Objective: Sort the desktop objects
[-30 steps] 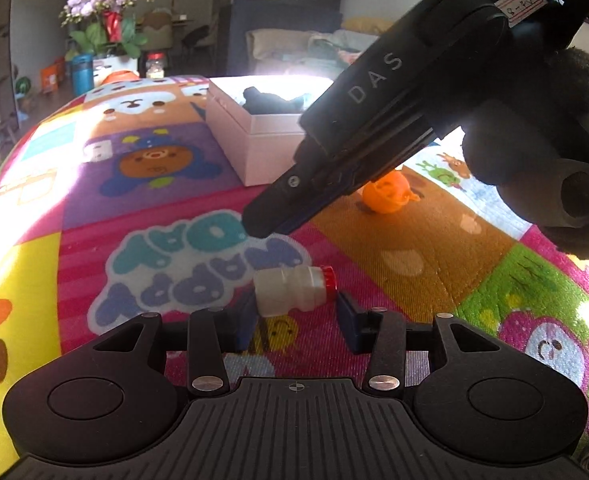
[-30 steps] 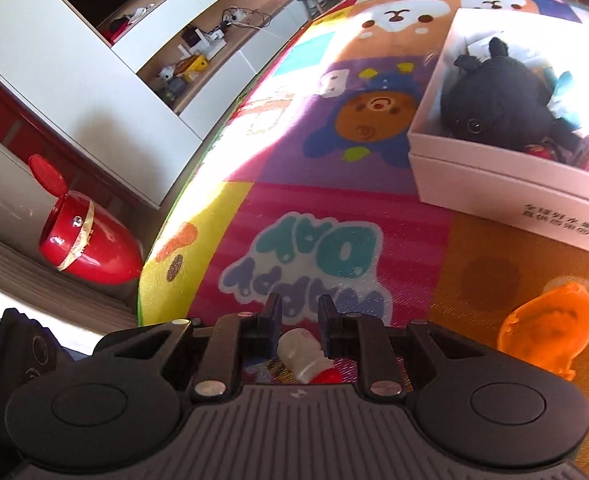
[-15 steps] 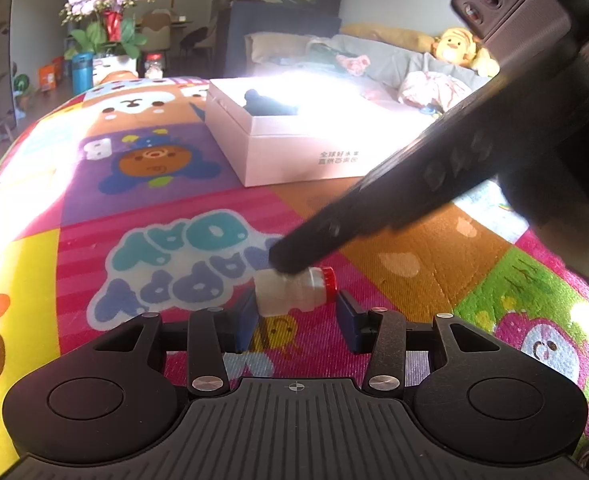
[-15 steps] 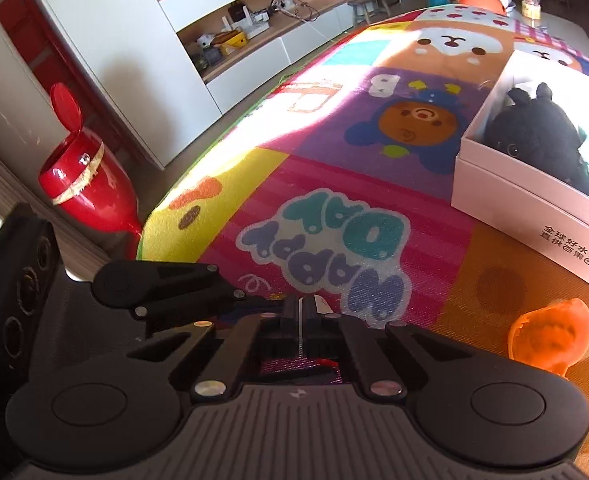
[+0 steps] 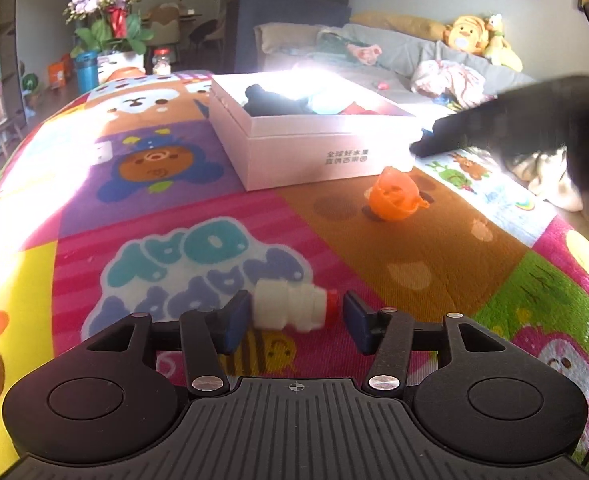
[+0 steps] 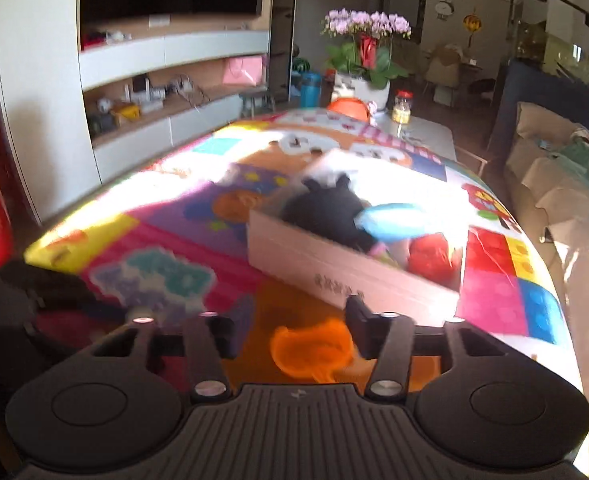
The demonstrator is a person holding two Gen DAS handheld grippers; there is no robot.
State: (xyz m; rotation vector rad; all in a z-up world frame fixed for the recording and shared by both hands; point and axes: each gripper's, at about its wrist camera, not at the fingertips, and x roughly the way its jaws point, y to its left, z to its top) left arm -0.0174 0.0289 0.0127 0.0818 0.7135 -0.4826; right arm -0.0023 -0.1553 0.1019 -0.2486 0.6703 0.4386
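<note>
Bottle [image 5: 292,311]: a small white one with a red cap lies on its side low in the left wrist view, between the blue pads [image 5: 236,322] of the left claw [image 5: 294,320]. The jaws have just been opening. The left pad looks to be at or against the bottle's base; a gap shows between the cap and the right pad, so it is not gripped. To do this step well, I judge the claw should close squarely across the bottle's ends or body, lift it level, then carry it to the box [image 5: 314,156] in the upper middle of the frame. The round body could roll on the mat-covered surface [image 5: 414,248] if pushed on one side only.

Right claw [image 6: 294,326] stands open and empty, its jaws having just been opening. Its view is blurred. It points down over the orange toy [image 6: 314,350] at lower centre, which lies on the mat just before the box [image 6: 334,276]. In the left wrist view it shows as a dark blur at the right edge, beyond the toy [image 5: 394,200].

Box contents: a black plush [image 6: 326,212], a blue item and a red item; details are unclear.
</note>
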